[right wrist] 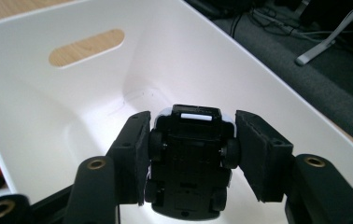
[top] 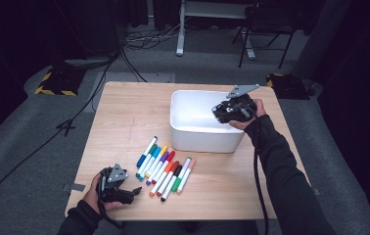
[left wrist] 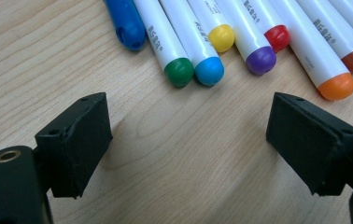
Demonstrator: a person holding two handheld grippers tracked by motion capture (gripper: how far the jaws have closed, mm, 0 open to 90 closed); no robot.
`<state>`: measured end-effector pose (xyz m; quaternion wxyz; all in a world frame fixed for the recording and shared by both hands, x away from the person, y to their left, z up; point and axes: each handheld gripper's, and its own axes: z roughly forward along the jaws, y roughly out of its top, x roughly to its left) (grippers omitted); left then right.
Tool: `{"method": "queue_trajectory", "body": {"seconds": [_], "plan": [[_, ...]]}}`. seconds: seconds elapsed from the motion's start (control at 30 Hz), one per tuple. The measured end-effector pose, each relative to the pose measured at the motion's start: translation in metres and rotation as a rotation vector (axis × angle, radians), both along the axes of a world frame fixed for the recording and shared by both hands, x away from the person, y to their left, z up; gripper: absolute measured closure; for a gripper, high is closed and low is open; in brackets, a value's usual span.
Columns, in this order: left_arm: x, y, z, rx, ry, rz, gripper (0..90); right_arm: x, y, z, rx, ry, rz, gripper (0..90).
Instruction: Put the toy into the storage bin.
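1. Dark floor with cables and a chair frame surrounds a light wooden table, seen from above on the person's side.
2. On the table's far right part stands a white plastic bin, with an oval handle slot cut in one end wall.
3. The right gripper hangs over the bin's right side, held in the person's right hand, its grey three-cornered plate tilted up.
4. Its jaws are clenched on a small toy car, which sits between the pads with its black underside and wheels facing the camera; the pads press on the wheels at both sides.
5. The car is above the bin's white interior, clear of the floor of the bin.
6. A row of markers lies side by side on the table, just in front of the bin and left of its near corner, with caps in blue, green, light blue, yellow, purple, red, brown and orange.
7. The left gripper rests low at the table's near left corner in the left hand, near the markers' ends.
8. Its jaws are spread wide with only bare wood between them, touching no marker.
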<state>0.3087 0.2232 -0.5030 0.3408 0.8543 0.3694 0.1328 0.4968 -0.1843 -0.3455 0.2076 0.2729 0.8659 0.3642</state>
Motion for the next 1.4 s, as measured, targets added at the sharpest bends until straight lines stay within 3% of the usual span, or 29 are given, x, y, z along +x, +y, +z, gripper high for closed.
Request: {"method": "queue_trajectory", "body": {"seconds": [0.27,0.73,1.4], "plan": [[0.000,0.000,0.000,0.000,0.000,-0.001,14.3,0.003,-0.003,-0.007,-0.083,0.079,0.022,47.6],[0.000,0.000,0.000,0.001,-0.001,-0.001,14.4,-0.006,-0.030,-0.009,-0.169,0.116,0.077,47.4],[0.000,0.000,0.000,0.001,-0.001,-0.001,14.3,-0.011,-0.050,-0.011,-0.189,0.137,0.112,47.3]]}}
